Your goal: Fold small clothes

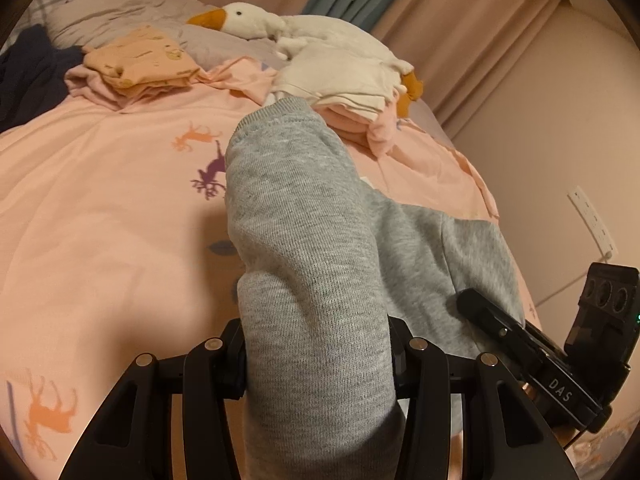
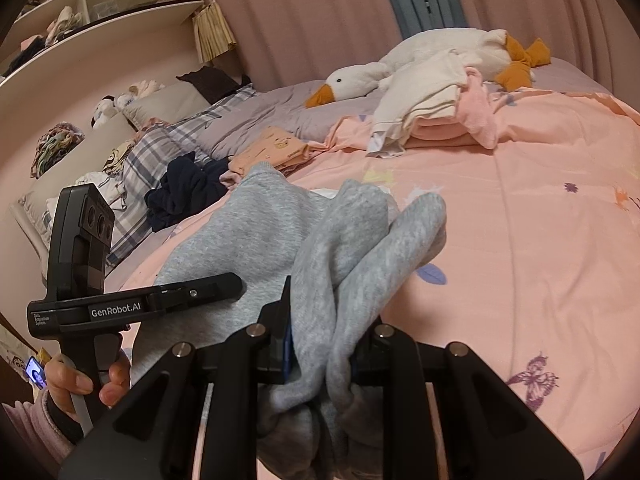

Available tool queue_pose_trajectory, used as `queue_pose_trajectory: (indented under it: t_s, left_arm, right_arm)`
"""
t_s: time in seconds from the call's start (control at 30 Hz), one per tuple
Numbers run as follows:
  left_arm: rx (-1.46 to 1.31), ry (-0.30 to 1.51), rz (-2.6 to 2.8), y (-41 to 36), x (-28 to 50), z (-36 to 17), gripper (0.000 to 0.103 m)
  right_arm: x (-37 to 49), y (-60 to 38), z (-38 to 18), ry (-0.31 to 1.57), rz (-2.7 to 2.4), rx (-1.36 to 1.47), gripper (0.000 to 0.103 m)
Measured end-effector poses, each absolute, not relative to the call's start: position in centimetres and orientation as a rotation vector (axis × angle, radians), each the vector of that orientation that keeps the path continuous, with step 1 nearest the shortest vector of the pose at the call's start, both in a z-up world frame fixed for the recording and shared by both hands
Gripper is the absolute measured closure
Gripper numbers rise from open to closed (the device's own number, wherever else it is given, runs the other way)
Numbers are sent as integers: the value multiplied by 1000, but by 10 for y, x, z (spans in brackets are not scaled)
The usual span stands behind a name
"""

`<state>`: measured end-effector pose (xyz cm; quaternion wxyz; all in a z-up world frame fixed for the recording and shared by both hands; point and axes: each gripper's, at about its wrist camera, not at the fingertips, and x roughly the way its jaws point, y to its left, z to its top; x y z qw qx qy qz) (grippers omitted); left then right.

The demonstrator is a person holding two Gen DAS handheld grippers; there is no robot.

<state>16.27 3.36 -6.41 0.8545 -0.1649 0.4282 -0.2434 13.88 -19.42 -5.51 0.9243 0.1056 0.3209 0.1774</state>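
Note:
A small grey knitted garment [image 1: 304,240] hangs above the pink bedspread [image 1: 100,200], held at two places. My left gripper [image 1: 320,360] is shut on a thick roll of it that rises between the jaws. In the right wrist view the same grey garment [image 2: 248,232] drapes left, and my right gripper [image 2: 320,356] is shut on two bunched folds of it. The other gripper's body shows in each view, the right gripper [image 1: 552,364] low at the right and the left gripper [image 2: 132,308] at the left with a hand [image 2: 80,384] on its handle.
Folded clothes lie farther back: an orange printed piece [image 1: 140,60] and a white-and-pink stack [image 1: 352,84]. A white plush goose [image 1: 256,20] lies behind them. A dark blue heap [image 2: 184,192] and plaid pillows [image 2: 160,148] sit by the headboard shelf [image 2: 100,32]. Curtains [image 2: 320,20] bound the far side.

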Motion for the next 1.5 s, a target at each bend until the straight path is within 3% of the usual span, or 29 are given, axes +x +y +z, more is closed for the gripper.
queue_pose_trajectory:
  t_s: [1.5]
  left_arm:
    - [-317, 907, -440, 57, 231, -92, 56]
  right_arm:
    - [220, -151, -78, 684, 373, 190, 82]
